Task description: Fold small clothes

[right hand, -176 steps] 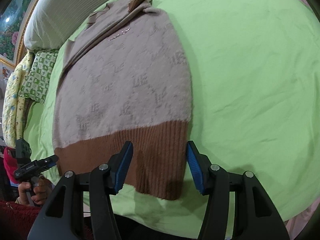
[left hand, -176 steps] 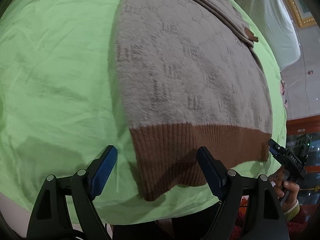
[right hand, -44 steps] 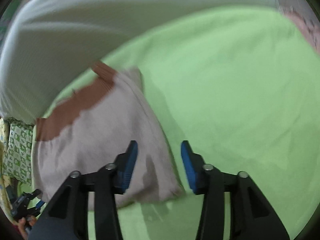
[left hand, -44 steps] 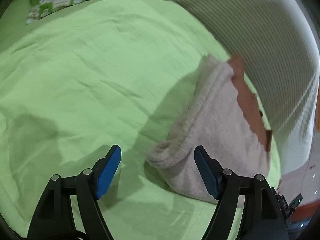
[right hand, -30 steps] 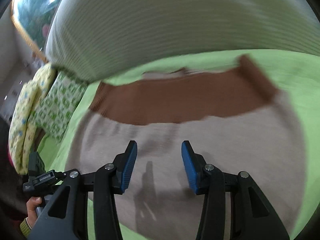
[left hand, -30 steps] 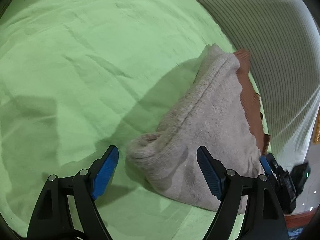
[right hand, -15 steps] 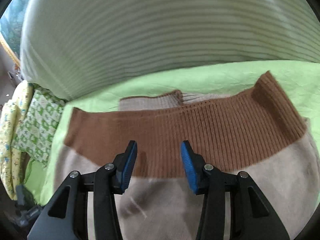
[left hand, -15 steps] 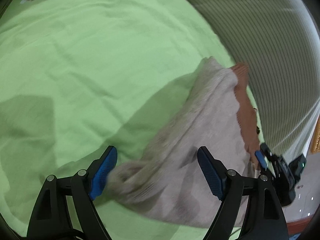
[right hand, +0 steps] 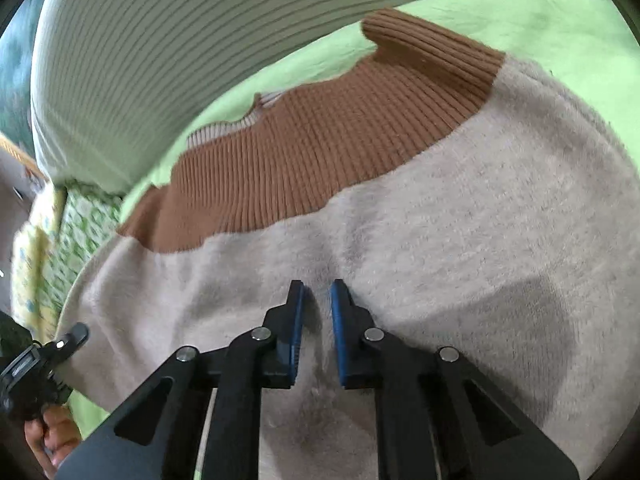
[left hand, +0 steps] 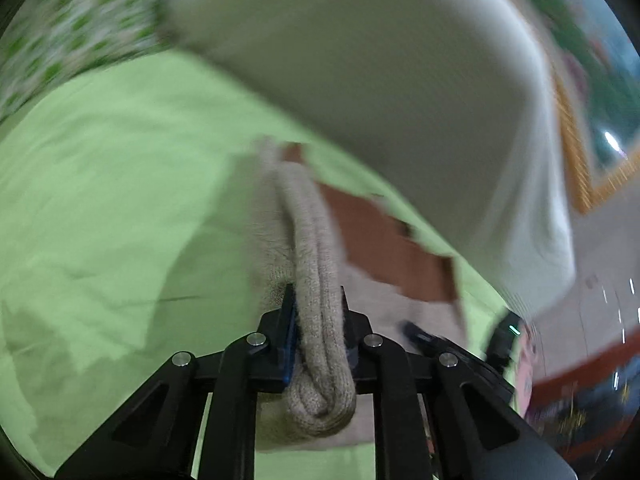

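Note:
A beige knit sweater point(left hand: 312, 240) with a brown ribbed hem point(left hand: 384, 248) lies folded on the green bedsheet point(left hand: 100, 200). My left gripper point(left hand: 318, 308) has its jaws closing, and the blue pads press on the thick folded edge at the sweater's left side. In the right wrist view the sweater point(right hand: 460, 220) fills the frame, brown hem point(right hand: 320, 152) at the far side. My right gripper point(right hand: 318, 304) has its jaws closing too, pinching a ridge of the beige fabric that puckers between its pads. The left gripper point(right hand: 40, 364) and the hand point(right hand: 52, 436) holding it show at the lower left.
A big white ribbed bolster point(right hand: 160, 40) lies just beyond the sweater, also visible as the bolster point(left hand: 380, 80) in the left wrist view. A green patterned pillow point(right hand: 72, 232) sits at the left. A gold picture frame point(left hand: 576, 160) and the floor lie off the bed's right side.
Both grippers went from wide open to closed on the sweater. The left one rose with the folded edge between its pads. The right one sank onto the beige body below the hem.

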The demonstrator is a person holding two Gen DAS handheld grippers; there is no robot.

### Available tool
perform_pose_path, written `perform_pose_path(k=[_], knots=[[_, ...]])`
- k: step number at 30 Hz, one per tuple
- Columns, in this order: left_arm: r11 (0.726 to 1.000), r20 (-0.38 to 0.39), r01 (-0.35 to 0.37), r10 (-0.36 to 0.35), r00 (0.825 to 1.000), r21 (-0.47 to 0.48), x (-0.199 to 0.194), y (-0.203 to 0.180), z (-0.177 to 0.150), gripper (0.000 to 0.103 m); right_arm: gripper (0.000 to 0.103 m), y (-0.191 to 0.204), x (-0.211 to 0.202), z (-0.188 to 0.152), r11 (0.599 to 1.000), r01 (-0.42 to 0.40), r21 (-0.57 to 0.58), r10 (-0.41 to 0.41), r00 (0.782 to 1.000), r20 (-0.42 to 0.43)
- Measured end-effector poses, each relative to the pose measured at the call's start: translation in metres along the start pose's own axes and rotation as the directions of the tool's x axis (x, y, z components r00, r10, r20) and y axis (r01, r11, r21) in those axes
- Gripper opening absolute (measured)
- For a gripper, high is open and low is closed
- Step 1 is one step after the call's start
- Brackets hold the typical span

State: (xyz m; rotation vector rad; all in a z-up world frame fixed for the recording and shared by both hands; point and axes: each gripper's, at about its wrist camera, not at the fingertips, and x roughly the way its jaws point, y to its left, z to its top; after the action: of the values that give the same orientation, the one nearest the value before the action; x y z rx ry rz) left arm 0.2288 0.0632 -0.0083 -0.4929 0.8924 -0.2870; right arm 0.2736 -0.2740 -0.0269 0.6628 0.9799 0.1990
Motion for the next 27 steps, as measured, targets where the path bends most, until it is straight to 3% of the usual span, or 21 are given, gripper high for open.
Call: perform_pose_path(k=[4,7,9,11,13,15,18,19,21,23,25,27], knots=[[0.984,-0.059,0.138,-0.132,0.99,0.112,0.022,-0.065,-0.015,0.011,0.014,-0.015,-0.024,0.005,0.991,-0.108,0.077,0.106,0.994,0.037],[0.949,-0.171,0.259,-0.229,0.958,0.178,0.06,-0.116,-0.043,0.012,0.014,-0.033,-0.048,0.008,0.981,-0.154,0.12,0.145,0.986,0.085],[0.933,-0.286,0.29,-0.223,0.932,0.216,0.092,-0.137,-0.074,0.02,0.017,-0.056,-0.063,0.008,0.972,-0.162,0.172,0.145,0.984,0.108],[0.923,-0.402,0.31,-0.201,0.893,0.227,0.121,-0.146,-0.102,0.032,0.017,-0.08,-0.069,0.007,0.958,-0.157,0.242,0.137,0.986,0.097],[0.927,-0.447,0.28,-0.147,0.883,0.248,0.13,-0.146,-0.118,0.037,0.017,-0.098,-0.072,0.004,0.935,-0.194,0.297,0.173,0.98,0.096],[0.933,-0.45,0.293,-0.174,0.876,0.209,0.12,-0.135,-0.12,0.051,0.02,-0.109,-0.08,0.001,0.918,-0.232,0.323,0.207,0.972,0.109],[0.94,-0.401,0.295,-0.207,0.892,0.17,0.093,-0.119,-0.108,0.061,0.04,-0.108,-0.089,-0.002,0.902,-0.278,0.331,0.241,0.959,0.148],[0.946,-0.367,0.271,-0.192,0.91,0.177,0.08,-0.111,-0.1,0.063,0.046,-0.104,-0.091,-0.003,0.907,-0.277,0.317,0.239,0.959,0.154],[0.963,-0.31,0.205,-0.144,0.94,0.174,0.065,-0.093,-0.087,0.072,0.049,-0.092,-0.091,-0.006,0.927,-0.252,0.278,0.221,0.965,0.14],[0.983,-0.25,0.129,-0.094,0.964,0.129,0.061,-0.074,-0.071,0.072,0.055,-0.085,-0.089,-0.008,0.941,-0.235,0.244,0.215,0.971,0.105],[0.995,-0.231,0.071,-0.053,0.972,0.069,0.061,-0.049,-0.061,0.072,0.069,-0.076,-0.087,-0.012,0.952,-0.223,0.209,0.21,0.974,0.084],[1.0,-0.219,0.012,-0.013,0.976,-0.008,0.065,-0.021,-0.052,0.072,0.075,-0.061,-0.082,-0.015,0.967,-0.2,0.157,0.193,0.979,0.059]])
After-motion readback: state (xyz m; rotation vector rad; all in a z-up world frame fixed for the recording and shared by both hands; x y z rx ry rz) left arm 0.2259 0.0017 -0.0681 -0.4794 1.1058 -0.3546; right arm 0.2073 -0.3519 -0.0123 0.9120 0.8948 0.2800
